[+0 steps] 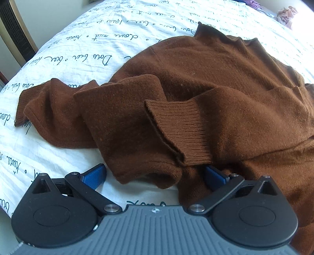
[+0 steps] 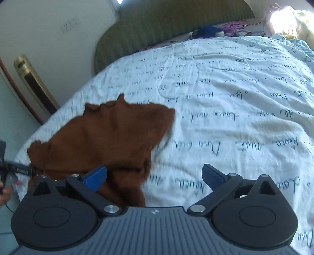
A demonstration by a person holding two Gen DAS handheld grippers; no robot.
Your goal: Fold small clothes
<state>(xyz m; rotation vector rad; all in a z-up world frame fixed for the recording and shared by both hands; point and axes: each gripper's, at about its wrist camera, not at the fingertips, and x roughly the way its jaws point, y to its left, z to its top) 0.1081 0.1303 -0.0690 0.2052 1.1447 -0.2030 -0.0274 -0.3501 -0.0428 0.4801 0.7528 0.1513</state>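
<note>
Across the left wrist view we saw a white bedspread (image 1: 82, 33) printed with dark cursive script; the handwriting ran upside down, and we could not read any word with certainty. On it lay the brown sweater (image 1: 206, 78), filling the middle and right of the frame, its collar toward the top centre. One sleeve (image 1: 49, 102) trailed to the left edge, and a ribbed cuff (image 1: 176, 133) lay folded over the body at lower centre. At the bottom, the left gripper (image 1: 155, 176) stood with its jaws wide apart; the left blue pad (image 1: 94, 176) lay on bare bedspread, while the right blue pad (image 1: 214, 176) was partly tucked under the sweater's fabric, nothing pinched between them. A gold-trimmed dark panel (image 1: 13, 29) stood at the upper left. Crumpled pinkish cloth (image 1: 286, 15) sat at the upper right.

Over in the right wrist view, blurred, the same bedspread (image 2: 225, 107) covered most of the frame. The sweater (image 2: 102, 141) lay at centre left. The right gripper (image 2: 155, 176) was spread wide and empty, its left pad over the sweater and its right pad over the bedspread. A green headboard (image 2: 157, 25) curved across the top, with dark blue and purple clothes (image 2: 219, 29) before it. A wall switch plate (image 2: 70, 24) showed at upper left, and part of a hand (image 2: 5, 194) at the left edge.
</note>
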